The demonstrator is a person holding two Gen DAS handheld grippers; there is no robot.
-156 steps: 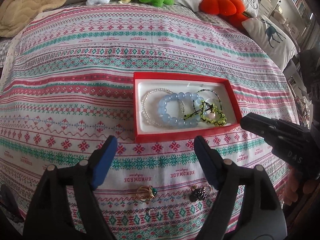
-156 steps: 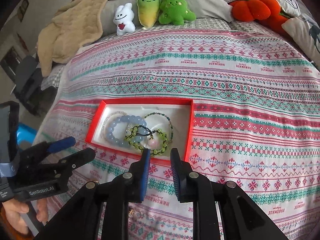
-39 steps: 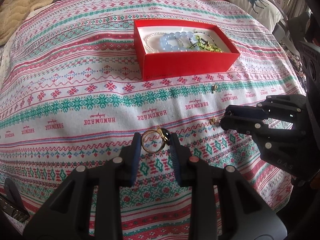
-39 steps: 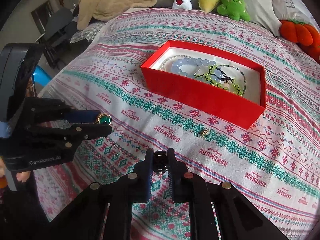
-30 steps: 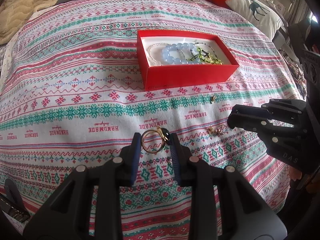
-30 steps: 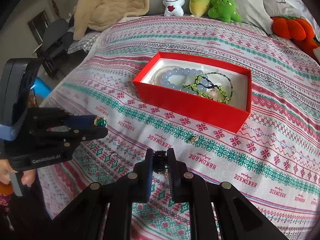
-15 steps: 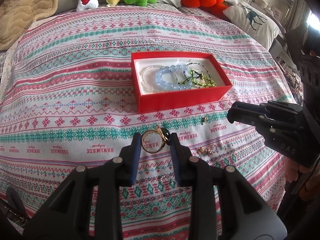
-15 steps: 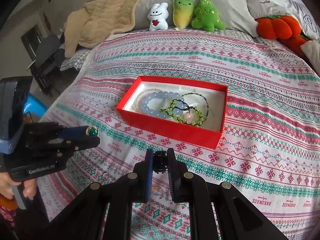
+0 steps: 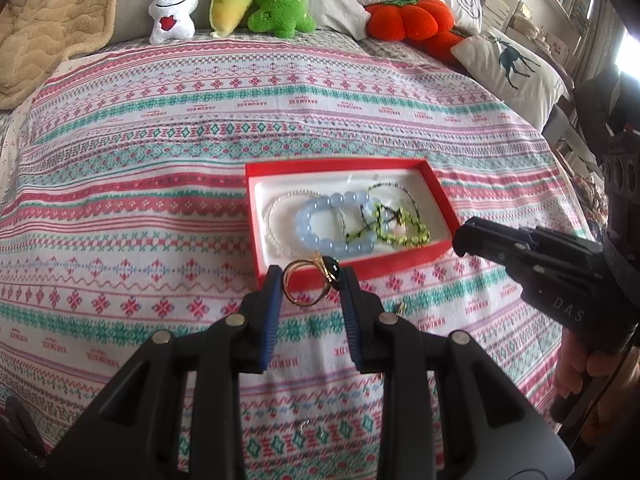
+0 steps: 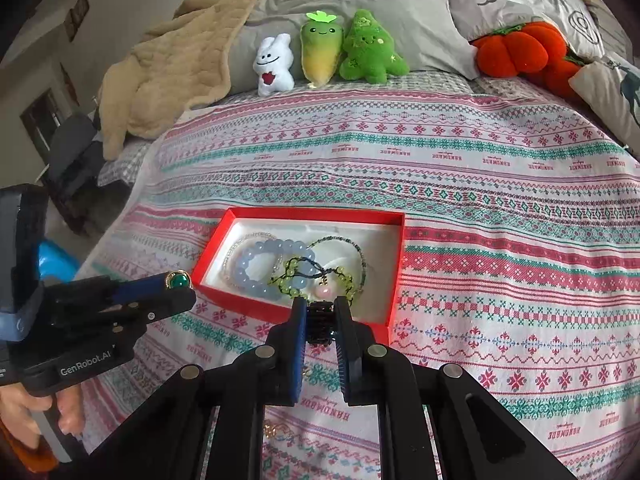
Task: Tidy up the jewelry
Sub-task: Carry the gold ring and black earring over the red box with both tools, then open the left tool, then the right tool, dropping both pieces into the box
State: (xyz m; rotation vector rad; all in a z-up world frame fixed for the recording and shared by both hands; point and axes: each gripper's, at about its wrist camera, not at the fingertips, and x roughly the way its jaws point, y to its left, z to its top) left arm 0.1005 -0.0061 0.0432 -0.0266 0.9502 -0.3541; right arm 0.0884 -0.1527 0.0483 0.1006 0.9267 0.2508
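Observation:
My left gripper (image 9: 311, 280) is shut on a gold ring with a green stone (image 9: 310, 280), held above the bedspread just short of the red box's near wall. The ring's stone shows in the right wrist view (image 10: 178, 280). My right gripper (image 10: 320, 320) is shut on a small black beaded piece (image 10: 320, 322), also at the near edge of the box. The red box (image 9: 252, 216) with a white lining holds a blue bead bracelet (image 9: 332, 224), a white bead bracelet (image 9: 276, 220) and a green bead bracelet (image 9: 400, 228). The box also shows in the right wrist view (image 10: 396, 264).
Small gold pieces lie on the patterned bedspread near me: one (image 9: 400, 308) right of the left fingers, another (image 10: 274, 428) under the right gripper. Plush toys (image 9: 228, 0), an orange pumpkin cushion (image 9: 408, 20), pillows and a tan blanket (image 10: 160, 68) line the far edge.
Both grippers rose from the bedspread and moved forward to the red box, each carrying its piece. The left holds the ring, the right the black piece, as before.

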